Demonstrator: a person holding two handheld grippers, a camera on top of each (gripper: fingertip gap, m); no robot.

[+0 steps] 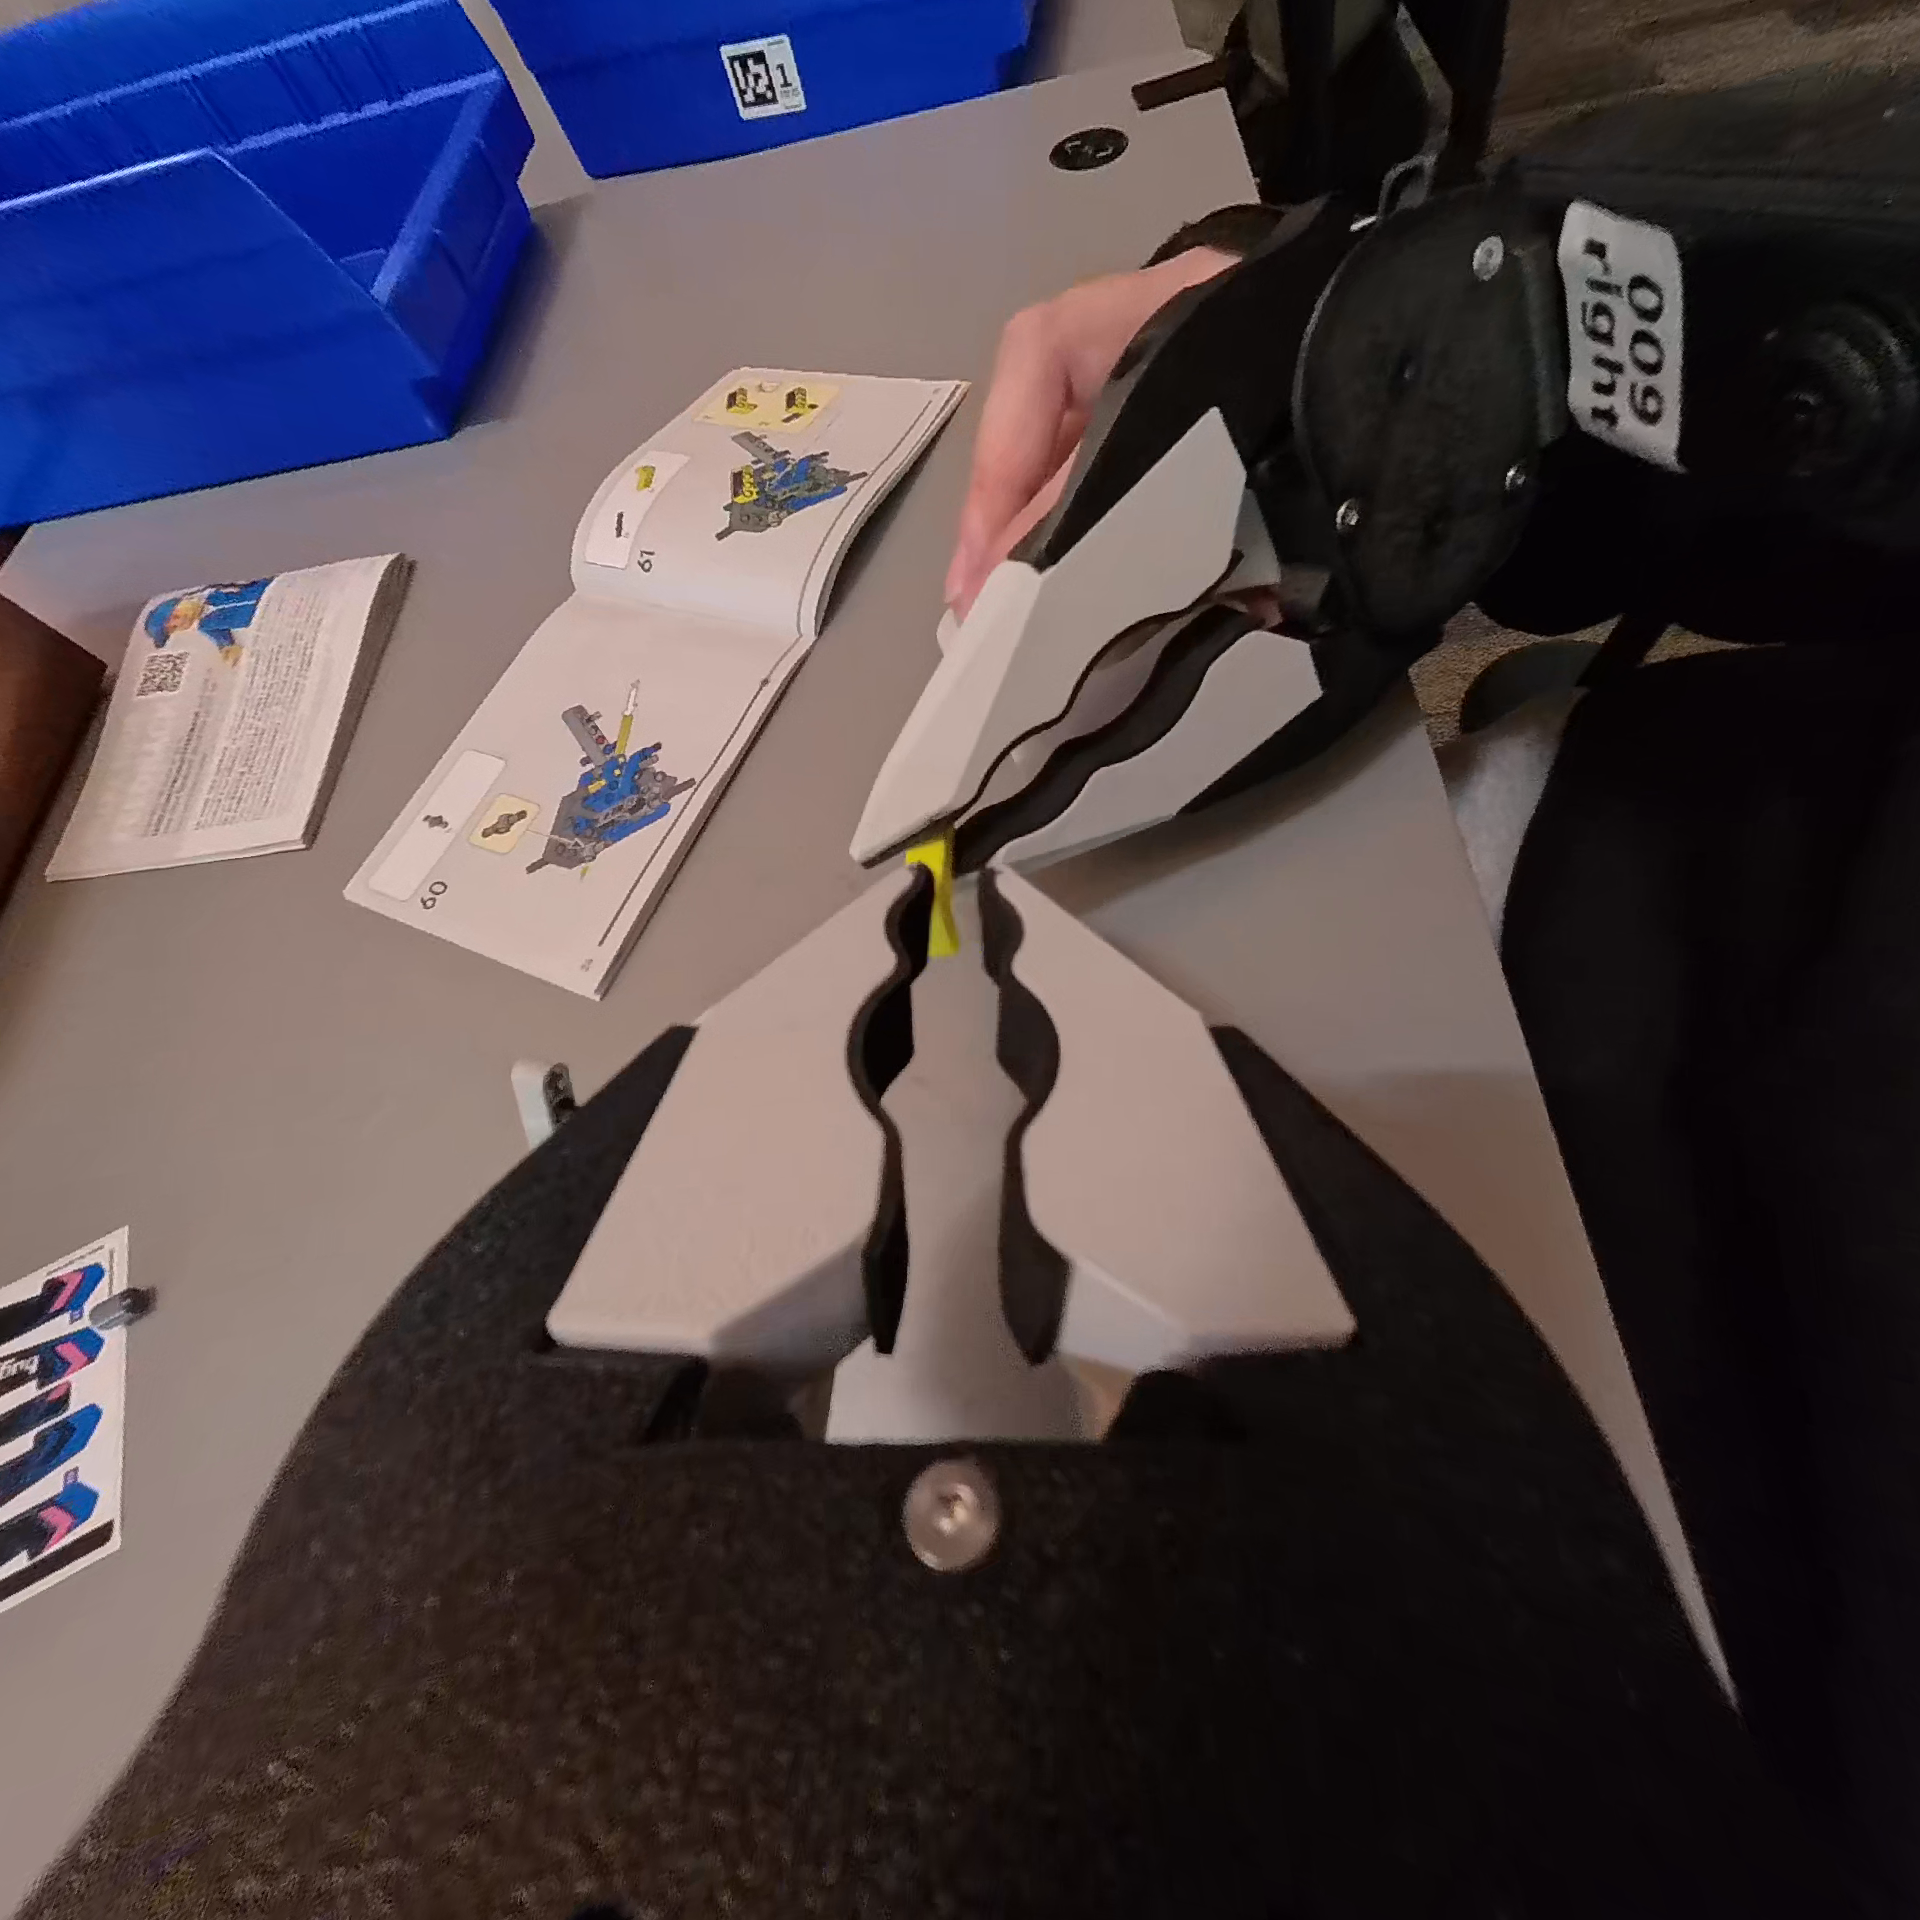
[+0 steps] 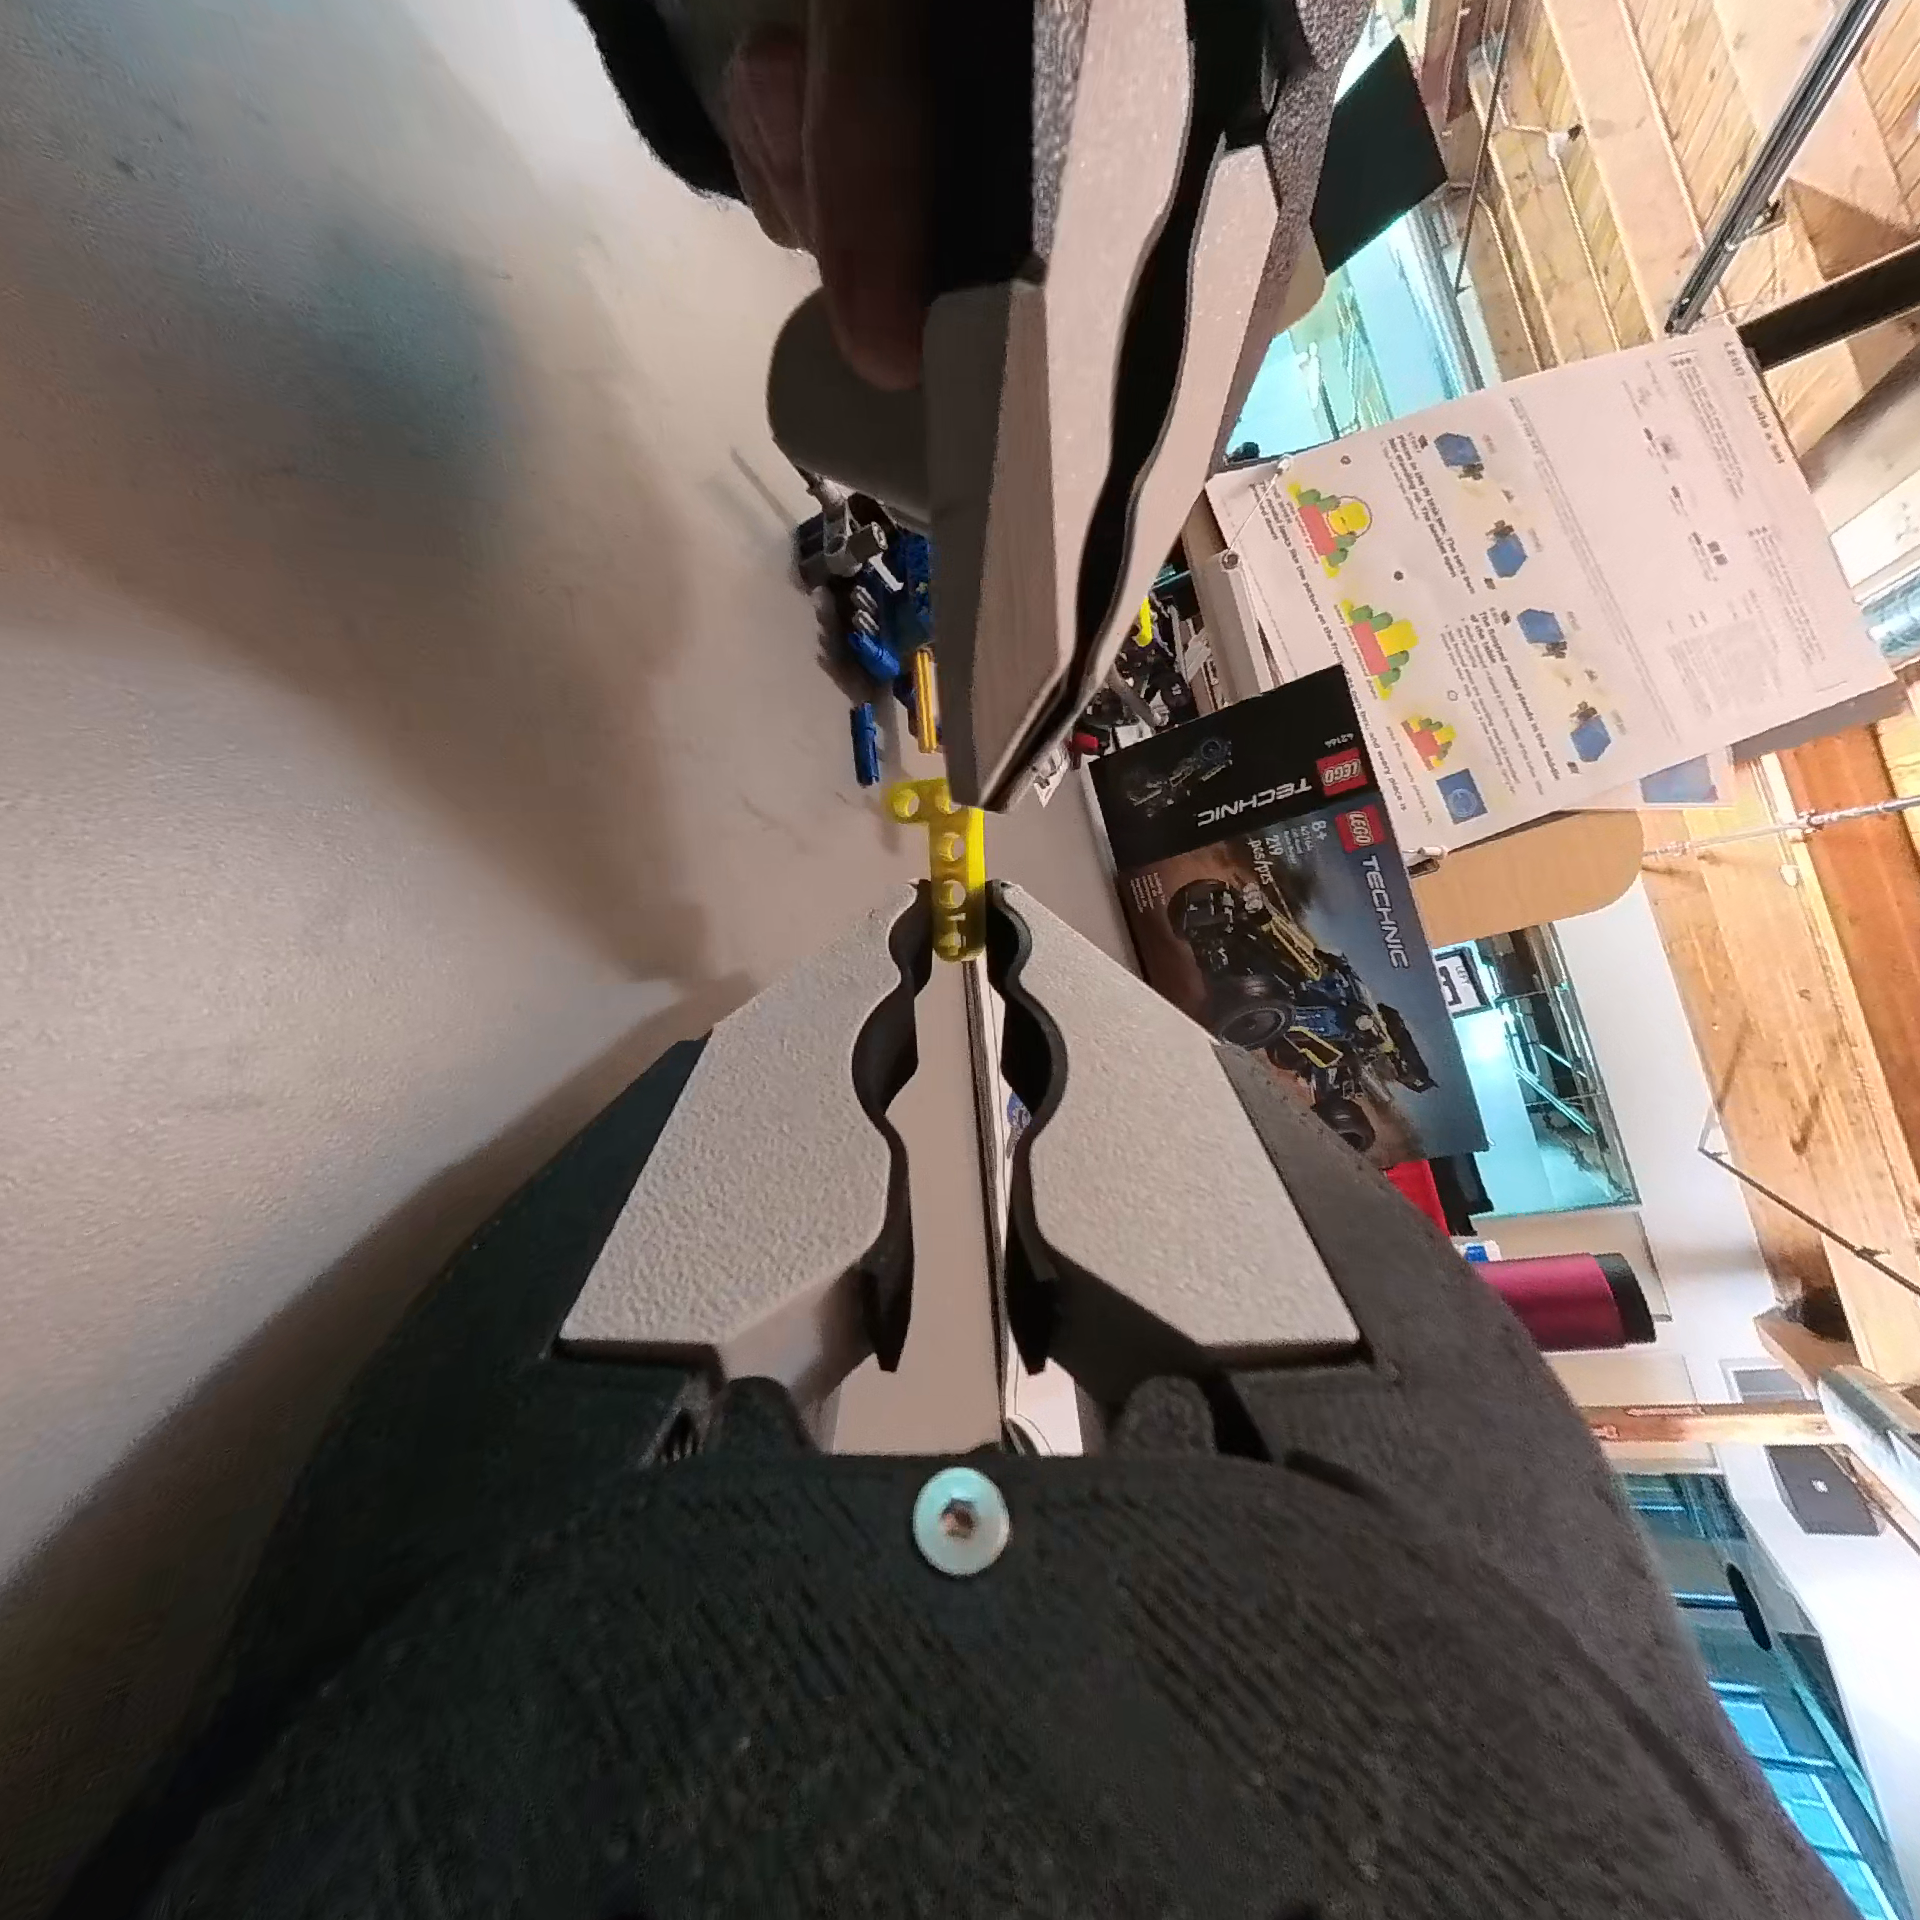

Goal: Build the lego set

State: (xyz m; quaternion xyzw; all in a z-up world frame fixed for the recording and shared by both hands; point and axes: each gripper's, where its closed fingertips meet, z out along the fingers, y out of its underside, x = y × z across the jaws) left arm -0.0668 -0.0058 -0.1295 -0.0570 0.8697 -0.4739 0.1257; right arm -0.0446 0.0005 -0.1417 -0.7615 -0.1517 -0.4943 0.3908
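A small yellow T-shaped beam with holes (image 2: 951, 868) is held in the air between both grippers, above the grey table (image 1: 260, 1039). My right gripper (image 2: 958, 896) is shut on the beam's stem. My left gripper (image 1: 951, 883) is closed on the crossbar end; it enters the right wrist view from the top (image 2: 982, 802). In the left wrist view the beam (image 1: 940, 914) shows edge-on, and the right gripper (image 1: 932, 844) comes in from the upper right. A partly built blue and grey model (image 2: 862, 592) lies on the table beyond, half hidden by the left gripper.
An open instruction booklet (image 1: 665, 675), a closed booklet (image 1: 229, 707) and a sticker sheet (image 1: 52, 1413) lie on the table. Blue bins (image 1: 208, 260) stand at the back. A yellow axle (image 2: 925, 707) and a blue pin (image 2: 864, 743) lie near the model. The set's box (image 2: 1299, 914) stands upright. Both grippers' tips are close together, under 4 cm apart.
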